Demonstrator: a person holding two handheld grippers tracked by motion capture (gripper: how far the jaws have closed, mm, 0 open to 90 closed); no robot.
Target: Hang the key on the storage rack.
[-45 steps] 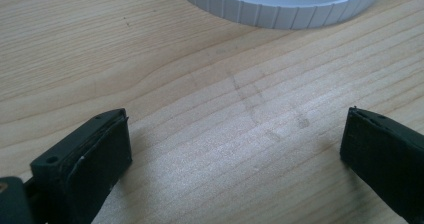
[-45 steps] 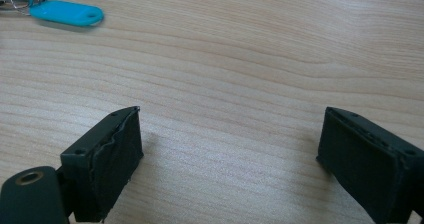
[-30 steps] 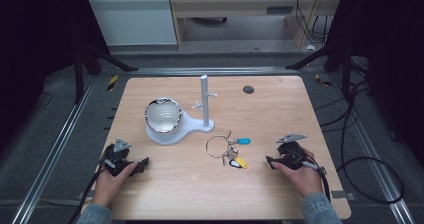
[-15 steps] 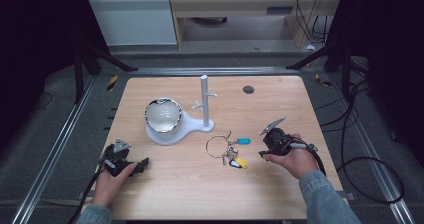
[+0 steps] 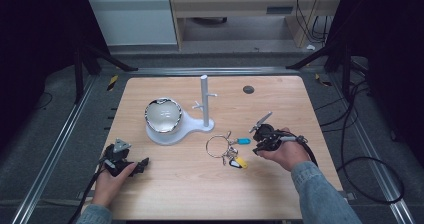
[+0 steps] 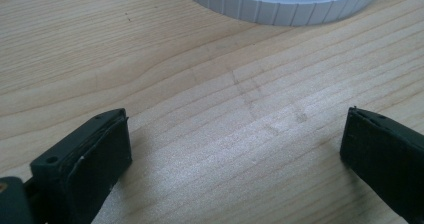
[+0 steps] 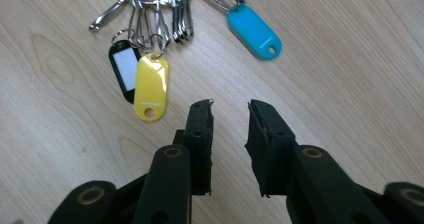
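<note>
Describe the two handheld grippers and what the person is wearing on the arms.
Both the left gripper and right gripper are black, with two flat black jaws, a grey three-cornered plate on top and a trailing black cable. A blue denim sleeve covers the right forearm.

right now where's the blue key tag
In the high view the blue key tag lies on the table right of centre, between the key ring and the right gripper, just beyond the yellow tag.

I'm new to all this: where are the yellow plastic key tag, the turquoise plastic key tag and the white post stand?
yellow plastic key tag (image 7: 150,86), right gripper view, middle of its face.
turquoise plastic key tag (image 7: 253,30), right gripper view, its flat face.
white post stand (image 5: 204,96), high view, upright post.
</note>
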